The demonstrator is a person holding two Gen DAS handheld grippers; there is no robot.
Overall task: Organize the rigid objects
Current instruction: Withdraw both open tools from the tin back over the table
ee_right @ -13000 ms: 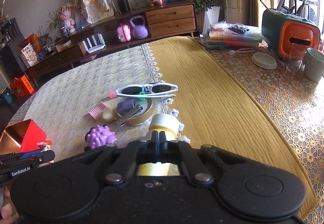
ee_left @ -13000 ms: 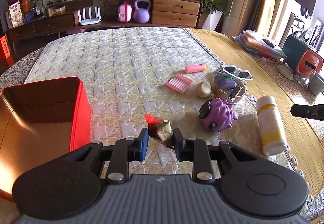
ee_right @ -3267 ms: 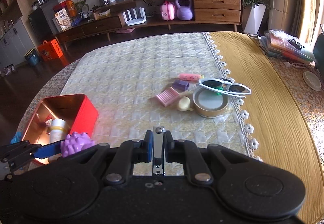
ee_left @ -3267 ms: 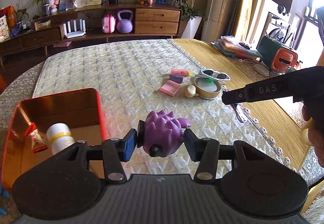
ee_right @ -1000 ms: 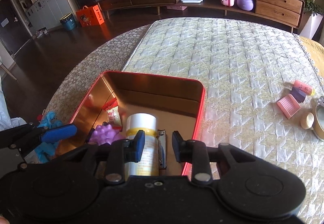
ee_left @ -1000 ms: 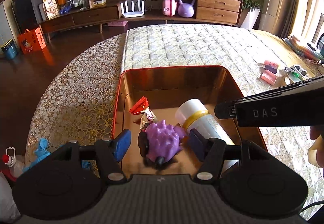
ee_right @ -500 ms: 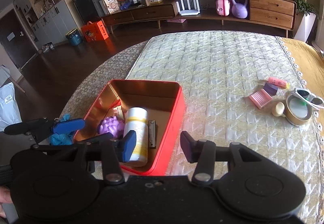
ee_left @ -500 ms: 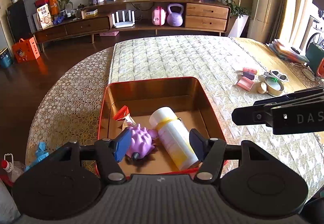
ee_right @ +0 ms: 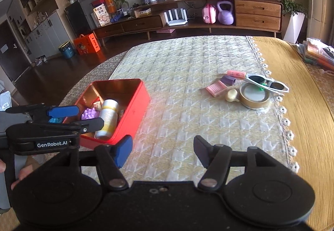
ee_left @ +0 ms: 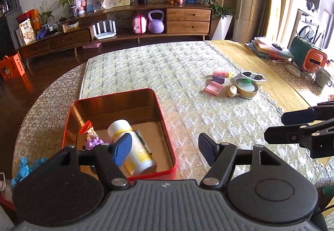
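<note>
A red tin box point(ee_left: 165, 126) point(ee_right: 135, 109) sits on the quilted cloth at the left. It holds a white bottle with a yellow band point(ee_left: 133, 145) point(ee_right: 107, 118), a purple spiky toy point(ee_left: 94, 143) point(ee_right: 90, 114), a small red-topped packet point(ee_left: 88, 129) and a metal clip, mostly hidden. My left gripper point(ee_left: 165, 147) is open and empty, over the box's near right corner. My right gripper point(ee_right: 162, 150) is open and empty, above the cloth to the right of the box. Loose at the right lie a pink comb point(ee_left: 213, 88) point(ee_right: 216, 87), a purple block point(ee_left: 218, 79), a pink tube point(ee_left: 221, 73) point(ee_right: 235, 73), a beige piece point(ee_left: 232, 91), a tape roll point(ee_left: 246, 87) point(ee_right: 254, 95) and white sunglasses point(ee_left: 253, 76) point(ee_right: 268, 83).
The yellow tablecloth point(ee_right: 302, 93) covers the table's right side, with a lace edge. A green and orange holder point(ee_left: 306, 57), a mug point(ee_left: 322, 79) and stacked papers point(ee_left: 269, 49) stand at the far right. A wooden sideboard point(ee_left: 125, 28) lines the far wall.
Both grippers have pulled back and swung right, away from the box. The purple toy and the metal clip stay in the box, where they were let go about a second ago.
</note>
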